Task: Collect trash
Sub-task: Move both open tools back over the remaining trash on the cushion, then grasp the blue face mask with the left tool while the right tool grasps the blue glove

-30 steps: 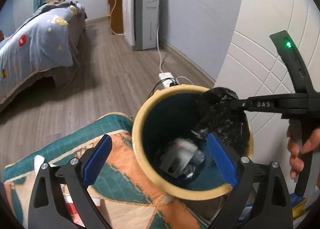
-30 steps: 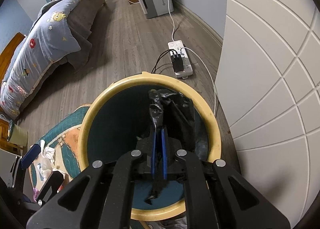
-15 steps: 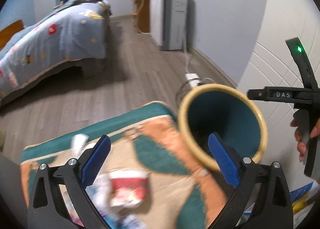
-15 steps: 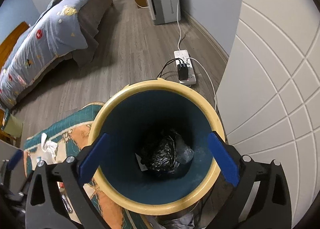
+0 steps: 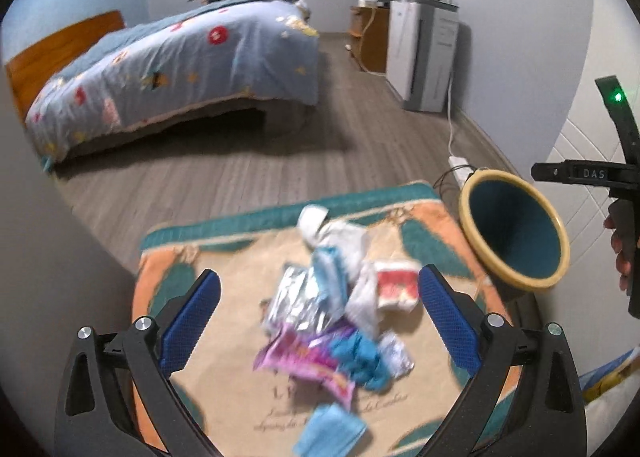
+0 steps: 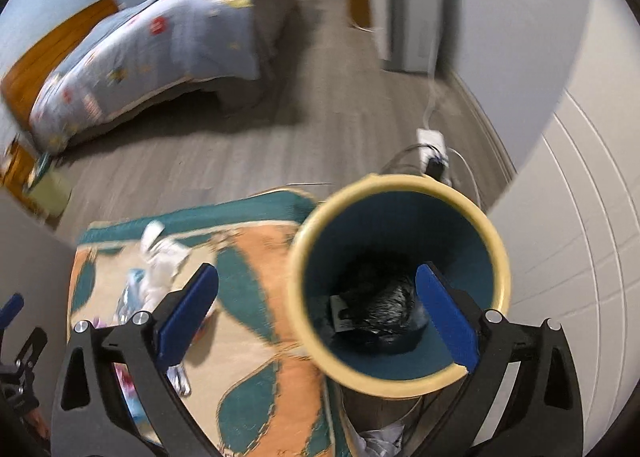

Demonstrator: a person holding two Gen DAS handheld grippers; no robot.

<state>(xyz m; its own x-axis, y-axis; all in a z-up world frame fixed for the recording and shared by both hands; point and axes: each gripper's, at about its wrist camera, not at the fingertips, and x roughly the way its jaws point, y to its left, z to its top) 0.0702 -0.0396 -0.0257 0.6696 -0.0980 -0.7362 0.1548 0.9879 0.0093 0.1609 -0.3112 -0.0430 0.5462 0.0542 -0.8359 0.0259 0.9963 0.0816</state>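
Both tongs gaped wide, holding nothing: left tongs (image 5: 320, 321) framed the litter pile (image 5: 336, 321) on the patterned rug (image 5: 224, 417) at lower centre; right tongs (image 6: 316, 313) hung over the yellow-rimmed bin (image 6: 400, 281), black bag (image 6: 380, 305) at its bottom.

Left hand-held gripper (image 5: 316, 321), jaws wide apart, hangs over a wrapper pile (image 5: 336, 321) on the rug (image 5: 224, 281); bin (image 5: 516, 233) at right.
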